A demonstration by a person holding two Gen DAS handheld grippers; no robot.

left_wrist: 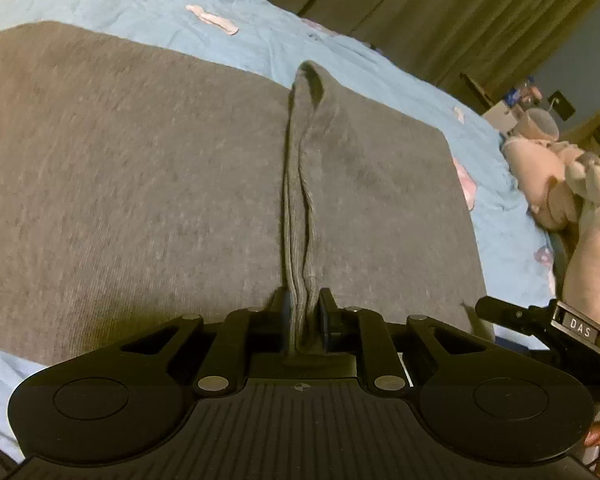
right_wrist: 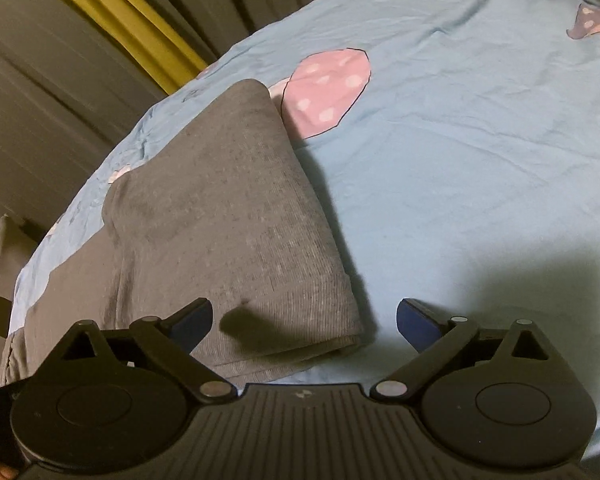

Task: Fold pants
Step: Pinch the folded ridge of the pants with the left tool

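Grey pants (left_wrist: 140,184) lie spread on a light blue bedsheet (left_wrist: 220,40). In the left wrist view my left gripper (left_wrist: 302,308) is shut on a raised ridge of the pants' ribbed edge (left_wrist: 300,208), which runs away from the jaws. The right gripper's body (left_wrist: 540,320) shows at the right edge of that view. In the right wrist view the pants (right_wrist: 228,216) lie folded over, with the ribbed hem (right_wrist: 292,332) nearest. My right gripper (right_wrist: 304,320) is open just above that hem and holds nothing.
The sheet (right_wrist: 480,140) has pink and purple printed patches (right_wrist: 328,92). Plush toys (left_wrist: 572,184) lie at the bed's right side. Dark and yellow curtains (right_wrist: 100,20) hang behind the bed.
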